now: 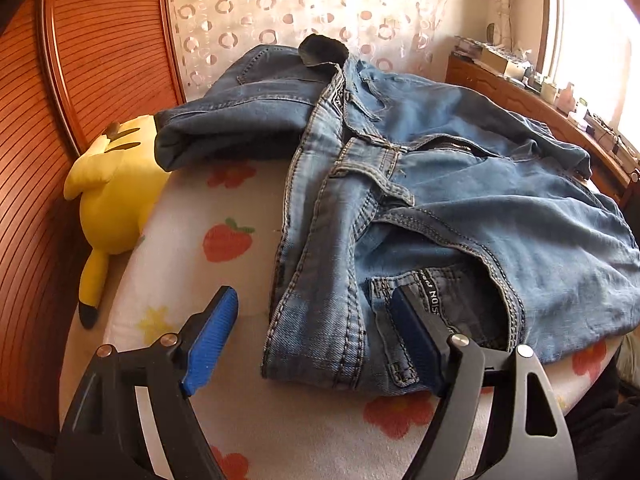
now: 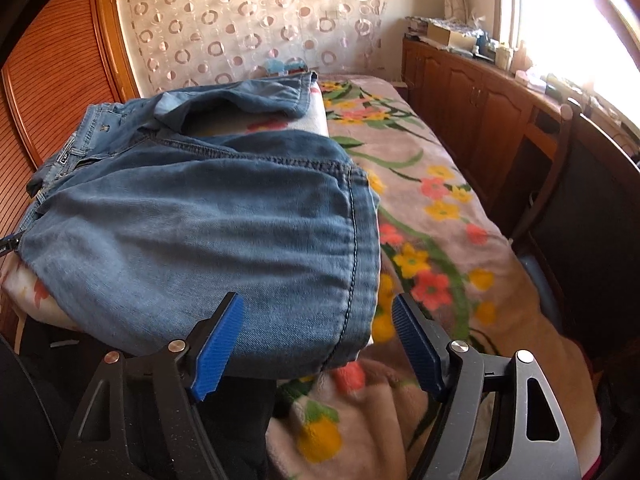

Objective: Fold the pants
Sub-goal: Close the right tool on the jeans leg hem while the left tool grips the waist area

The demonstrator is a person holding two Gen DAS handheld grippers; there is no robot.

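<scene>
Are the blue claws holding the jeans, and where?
No. Both are open. The left gripper straddles the jeans' waistband without pinching; the right gripper sits open at the folded edge.

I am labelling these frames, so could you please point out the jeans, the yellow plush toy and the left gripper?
jeans (image 1: 460, 200): left wrist view, front panel.
yellow plush toy (image 1: 116, 200): left wrist view, body.
left gripper (image 1: 320, 332): left wrist view, midway between fingertips.

Blue denim pants (image 1: 440, 208), faded and pale-stitched, folded into a thick bundle. Waistband and open fly facing up, one leg doubled across the top, lying on a fruit-printed cushion (image 1: 224, 240).
</scene>
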